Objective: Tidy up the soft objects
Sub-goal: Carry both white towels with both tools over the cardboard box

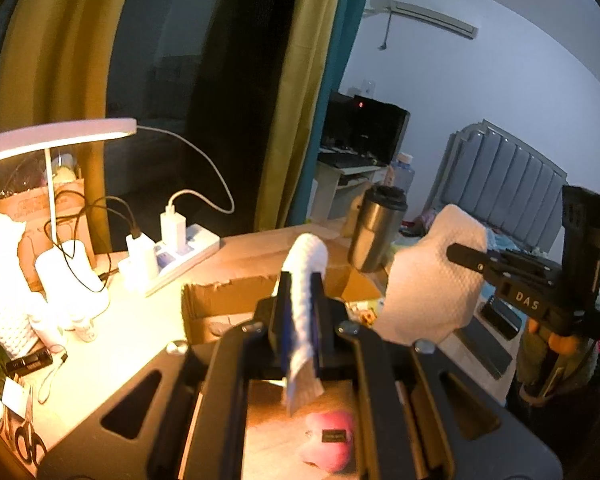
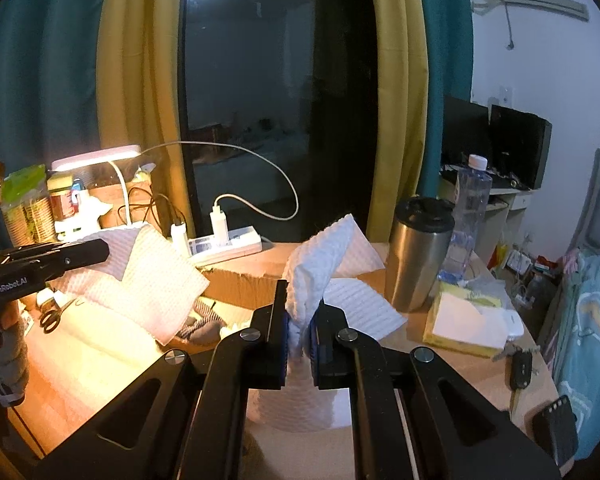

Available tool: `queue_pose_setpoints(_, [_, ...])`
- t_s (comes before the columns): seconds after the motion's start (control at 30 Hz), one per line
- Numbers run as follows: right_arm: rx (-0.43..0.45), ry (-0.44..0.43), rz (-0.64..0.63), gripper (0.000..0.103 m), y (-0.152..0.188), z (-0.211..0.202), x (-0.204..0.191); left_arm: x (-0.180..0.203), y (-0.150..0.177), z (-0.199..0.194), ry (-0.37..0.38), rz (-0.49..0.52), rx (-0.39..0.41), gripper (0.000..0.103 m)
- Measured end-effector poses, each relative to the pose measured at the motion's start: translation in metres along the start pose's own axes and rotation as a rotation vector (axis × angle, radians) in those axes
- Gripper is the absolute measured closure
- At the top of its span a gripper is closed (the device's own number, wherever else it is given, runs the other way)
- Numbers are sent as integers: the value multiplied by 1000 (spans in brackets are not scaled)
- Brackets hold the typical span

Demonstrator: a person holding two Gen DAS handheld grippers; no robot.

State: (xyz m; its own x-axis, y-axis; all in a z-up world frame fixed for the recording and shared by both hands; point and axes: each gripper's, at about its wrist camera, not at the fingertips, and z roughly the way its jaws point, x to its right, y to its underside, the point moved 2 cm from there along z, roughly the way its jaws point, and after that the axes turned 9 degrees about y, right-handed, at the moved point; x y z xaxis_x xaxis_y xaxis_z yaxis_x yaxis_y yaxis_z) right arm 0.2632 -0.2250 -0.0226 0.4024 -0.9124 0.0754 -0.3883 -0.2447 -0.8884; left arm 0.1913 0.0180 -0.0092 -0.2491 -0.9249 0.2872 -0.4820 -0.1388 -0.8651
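Both ends of one white cloth (image 2: 160,280) are pinched and held up over the cardboard box (image 1: 228,300) on the worktop (image 1: 120,340). The left hand-held gripper (image 1: 300,312) is closed tight on a rolled edge of the cloth, which rises between its fingers and curls forward over the box, with a short tail hanging down behind the fingers toward a pink soft thing (image 1: 332,444) lying below. The right hand-held gripper (image 2: 300,320) is likewise clamped on a bunched corner; from there the cloth stands up and leans away toward the box, one point sticking upward and flaps spreading to the right of the box. Between the two grips the cloth's long axis runs across, left to right above the box, sagging in the middle. A steel tumbler (image 2: 420,256) stands just right of the box, a power strip (image 2: 224,244) behind it, and a desk lamp (image 1: 56,136) well to its left.
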Motion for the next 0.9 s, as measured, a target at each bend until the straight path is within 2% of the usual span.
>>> queue_pose_setpoints(0.3, [-4, 8, -19, 94, -17, 32, -2, -24, -14, 14, -14, -27, 14, 96])
queue_pose_setpoints(0.9, [-119, 3, -33, 94, -1, 110, -4, -73, 5, 83, -44, -101, -101, 96])
